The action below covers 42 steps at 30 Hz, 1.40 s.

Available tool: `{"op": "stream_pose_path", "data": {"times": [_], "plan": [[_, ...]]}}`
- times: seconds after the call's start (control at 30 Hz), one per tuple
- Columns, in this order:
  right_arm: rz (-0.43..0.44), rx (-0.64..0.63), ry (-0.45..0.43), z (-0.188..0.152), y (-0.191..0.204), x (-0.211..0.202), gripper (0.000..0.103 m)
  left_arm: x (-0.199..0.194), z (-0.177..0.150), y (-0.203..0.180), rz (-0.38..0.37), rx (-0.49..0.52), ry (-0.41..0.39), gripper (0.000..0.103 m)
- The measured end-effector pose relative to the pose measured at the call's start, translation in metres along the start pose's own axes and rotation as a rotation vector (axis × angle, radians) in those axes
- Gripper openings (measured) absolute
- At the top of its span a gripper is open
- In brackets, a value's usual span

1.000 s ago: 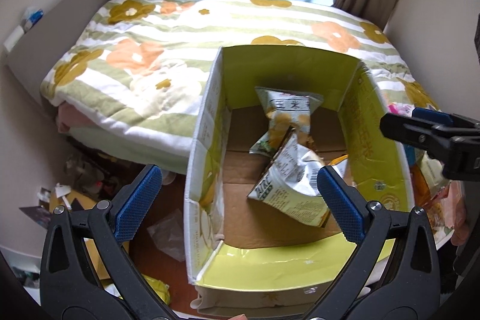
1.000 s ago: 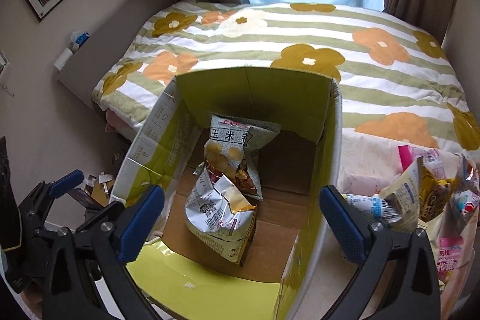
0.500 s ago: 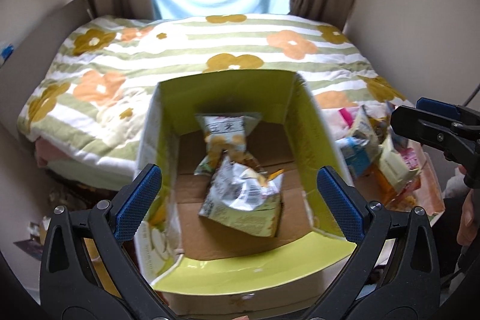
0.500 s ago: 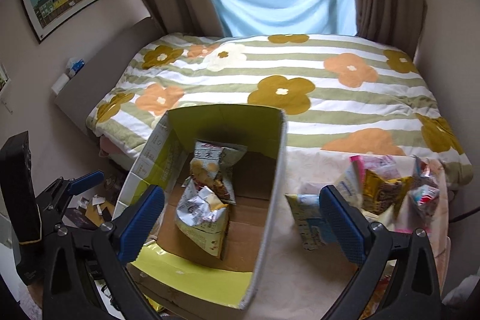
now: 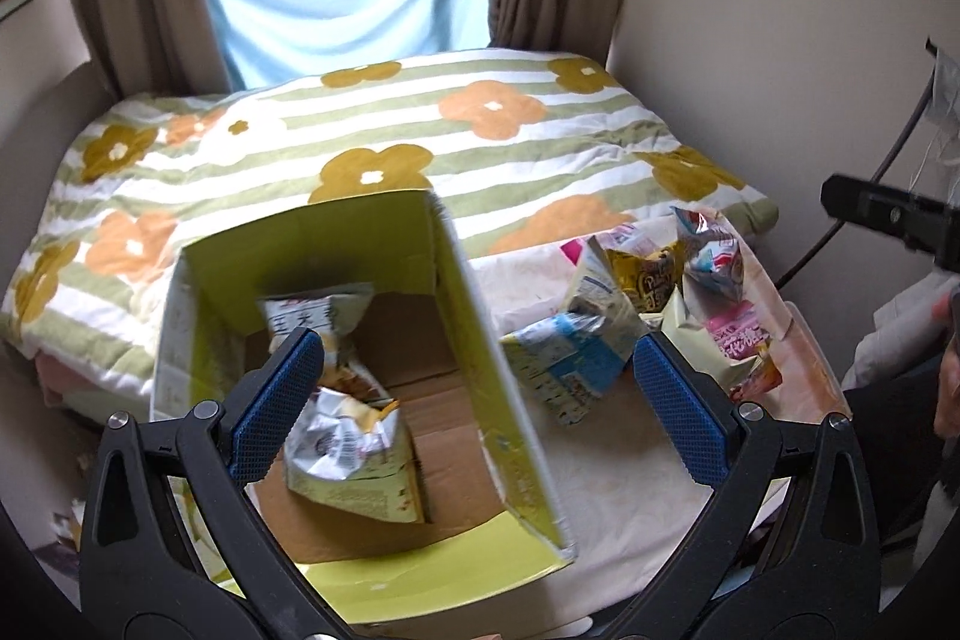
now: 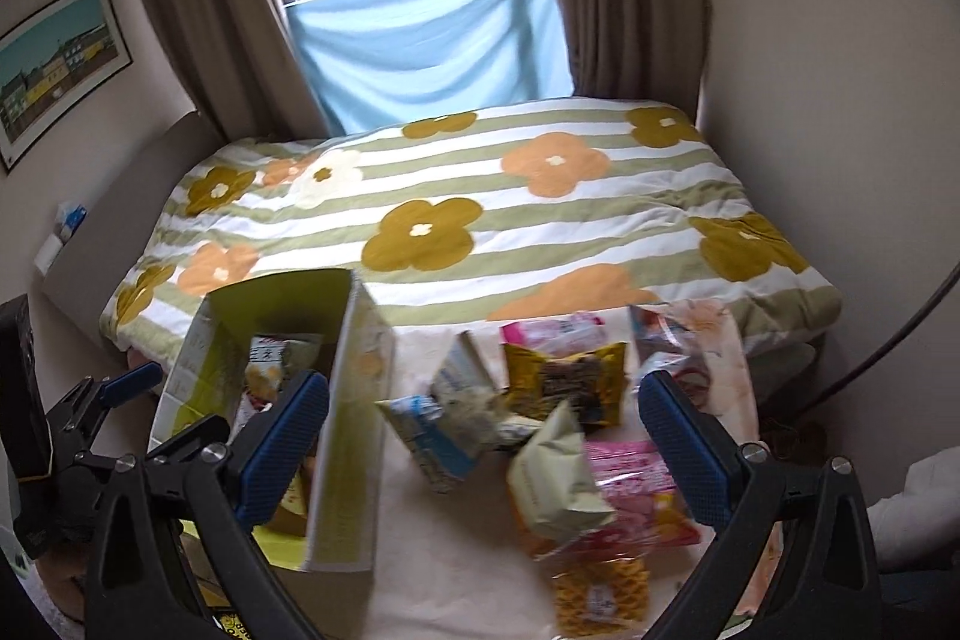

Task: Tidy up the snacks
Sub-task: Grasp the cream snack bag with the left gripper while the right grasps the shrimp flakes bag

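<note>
From the left wrist camera, the left gripper (image 5: 474, 394) has its two blue pads wide apart, and nothing is between them. Under it sits a cardboard box (image 5: 480, 340) with yellow-green walls and an open top. Two snack bags lie inside. A crinkly silver bag (image 5: 348, 454) is near the front, and a pale bag with yellow chips on it (image 5: 321, 316) leans behind it. To the right of the box, a heap of snacks sits on a cream cloth (image 5: 624, 484). A blue and white packet (image 5: 570, 370) is closest to the box wall. A silver and red bag (image 5: 714, 262) stands at the back of the heap.

From the right wrist camera, the right gripper (image 6: 483, 448) is wide open too and holds nothing. It hangs over the snack heap. There is a yellow bag (image 6: 564, 382), a pale green bag (image 6: 558, 478) and a pink packet (image 6: 636, 478). The box is on the left. Behind it all is a bed with a flower blanket (image 6: 480, 196).
</note>
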State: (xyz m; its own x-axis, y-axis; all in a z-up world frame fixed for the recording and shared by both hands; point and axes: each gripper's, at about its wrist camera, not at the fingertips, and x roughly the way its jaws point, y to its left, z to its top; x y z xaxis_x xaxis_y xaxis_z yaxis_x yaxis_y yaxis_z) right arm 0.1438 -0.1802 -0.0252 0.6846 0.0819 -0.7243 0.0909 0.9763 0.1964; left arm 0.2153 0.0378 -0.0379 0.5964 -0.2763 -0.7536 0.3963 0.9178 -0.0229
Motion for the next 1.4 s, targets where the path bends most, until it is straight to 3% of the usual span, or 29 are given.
{"op": "stream_pose_path", "data": {"times": [0.33,0.63,0.87,1.07,1.27,1.4], "plan": [[0.057,0.068,0.087,0.0,-0.101,0.026,0.103,0.061,0.008,-0.089,0.084,0.076,0.098,0.103],[0.143,0.121,0.212,-0.001,-0.172,0.087,0.103,0.127,-0.002,-0.119,0.199,0.147,0.26,0.103],[0.171,0.178,0.286,-0.008,-0.194,0.132,0.103,0.172,-0.013,-0.125,0.25,0.282,0.377,0.103],[0.168,0.244,0.337,-0.014,-0.204,0.166,0.103,0.203,-0.016,-0.135,0.239,0.397,0.441,0.103],[0.17,0.289,0.366,-0.014,-0.208,0.19,0.103,0.226,-0.019,-0.142,0.198,0.426,0.488,0.103],[0.162,0.298,0.396,-0.015,-0.208,0.206,0.103,0.239,-0.023,-0.139,0.226,0.446,0.512,0.103]]}}
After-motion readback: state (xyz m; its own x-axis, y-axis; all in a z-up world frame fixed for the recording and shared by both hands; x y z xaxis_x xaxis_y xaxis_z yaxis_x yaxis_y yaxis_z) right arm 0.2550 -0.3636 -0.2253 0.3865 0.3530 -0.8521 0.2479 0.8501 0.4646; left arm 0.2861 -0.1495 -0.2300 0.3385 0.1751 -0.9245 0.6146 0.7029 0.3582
